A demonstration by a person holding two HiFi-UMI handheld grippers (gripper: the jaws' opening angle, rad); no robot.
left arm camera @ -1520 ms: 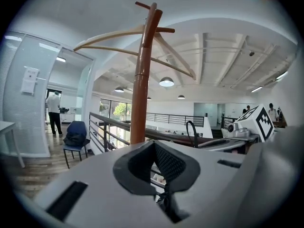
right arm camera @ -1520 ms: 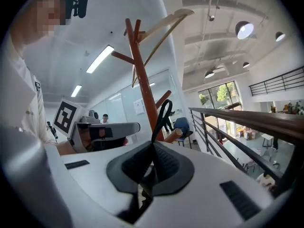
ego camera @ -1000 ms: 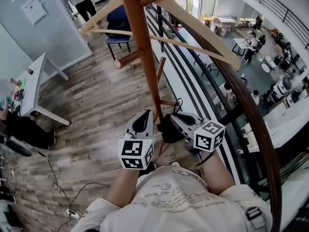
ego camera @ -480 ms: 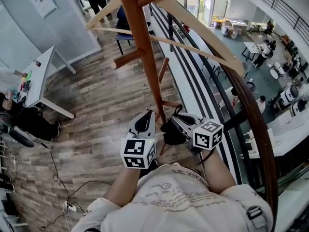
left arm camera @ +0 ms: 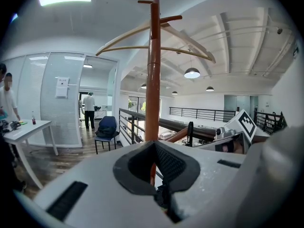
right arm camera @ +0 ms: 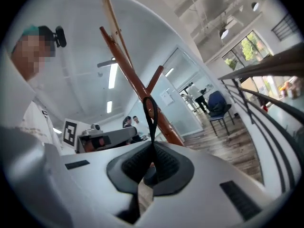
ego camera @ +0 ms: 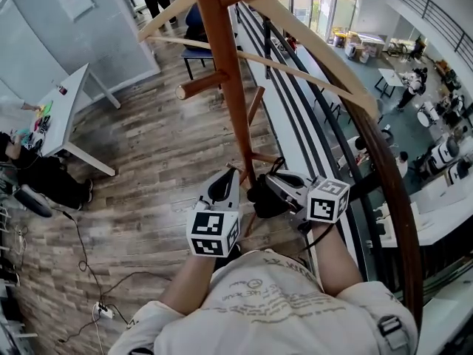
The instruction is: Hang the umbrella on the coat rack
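Viewed from above, a white tabletop [ego camera: 68, 102] stands well off to the left of the left tool [ego camera: 227, 173], across a wooden floor [ego camera: 148, 161]. The left tool is clenched, its dark pads pressed together with nothing clearly held between them. It points up at the coat rack [ego camera: 225, 72], whose red-brown pole rises just ahead of its tip. In the left gripper view the pole [left arm camera: 152, 80] fills the centre above the jaws, with a pale wooden hanger [left arm camera: 156, 44] across its top.

Just right of the pole, between the two tools, sits the dark folded umbrella [ego camera: 260, 200]. The right tool [ego camera: 261, 189] is closed on the umbrella's black strap loop [right arm camera: 150, 115], which stands up out of its jaws. The loop is close to the leaning pole; whether they touch cannot be told. A dark curved railing [ego camera: 384, 191] runs to the right of the right tool.
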